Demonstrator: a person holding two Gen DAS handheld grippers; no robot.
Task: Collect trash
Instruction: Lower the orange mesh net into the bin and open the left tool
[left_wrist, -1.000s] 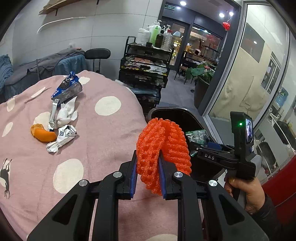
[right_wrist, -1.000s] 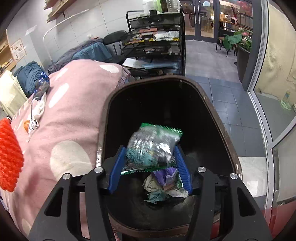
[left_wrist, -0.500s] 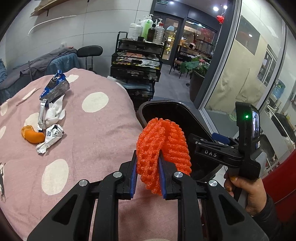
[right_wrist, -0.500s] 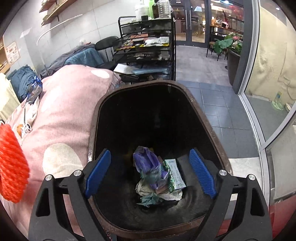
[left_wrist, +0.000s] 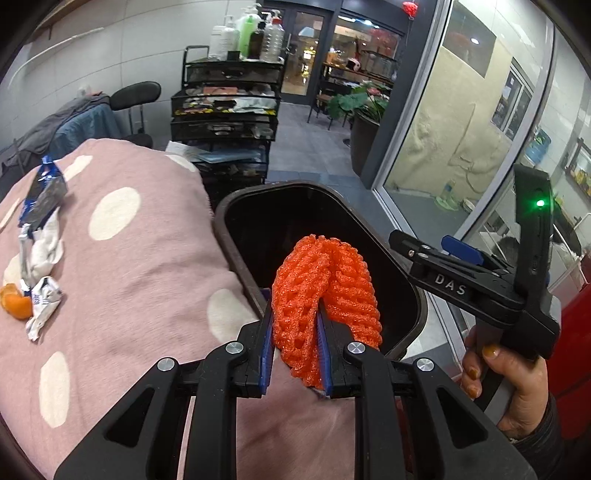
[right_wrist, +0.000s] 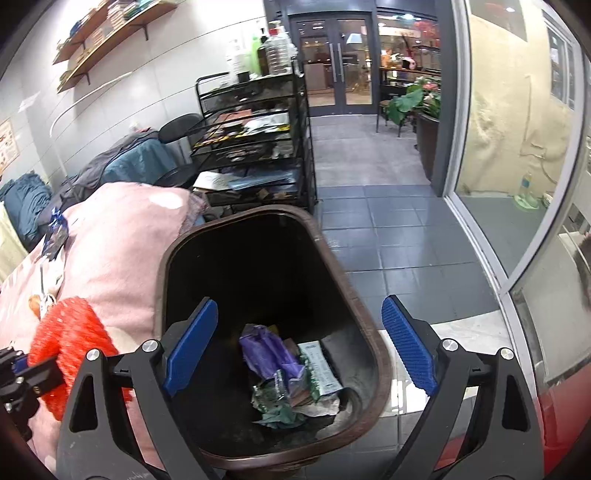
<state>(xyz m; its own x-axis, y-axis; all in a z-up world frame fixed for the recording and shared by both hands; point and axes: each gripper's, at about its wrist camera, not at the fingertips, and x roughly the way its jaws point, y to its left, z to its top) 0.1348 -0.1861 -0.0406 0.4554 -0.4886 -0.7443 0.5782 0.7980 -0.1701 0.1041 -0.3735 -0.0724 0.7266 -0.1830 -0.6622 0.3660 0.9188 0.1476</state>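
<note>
My left gripper (left_wrist: 295, 332) is shut on an orange foam net (left_wrist: 325, 288), which hangs over the near rim of the dark brown bin (left_wrist: 236, 206). In the right wrist view the net (right_wrist: 70, 332) shows at the lower left. My right gripper (right_wrist: 301, 332) hovers above the bin (right_wrist: 354, 295); its jaws are opening, with nothing between the blue pads. Trash (right_wrist: 291, 373) lies on the bin's floor. On the pink spotted blanket (left_wrist: 129, 277) lie a blue snack wrapper (left_wrist: 42, 199), a white tissue (left_wrist: 44, 243), a crumpled wrapper (left_wrist: 42, 306) and an orange peel (left_wrist: 14, 304).
A black wire rack (left_wrist: 225, 107) with bottles on top stands behind the bin. A glass wall (left_wrist: 461, 129) runs along the right, with a potted plant (left_wrist: 364, 110) beyond. A person's hand (left_wrist: 517, 391) grips the right tool's handle.
The right gripper let go of a green wrapper, which fell into the bin, and its jaws spread wide. The left gripper carried the orange net rightward, over the bin's rim.
</note>
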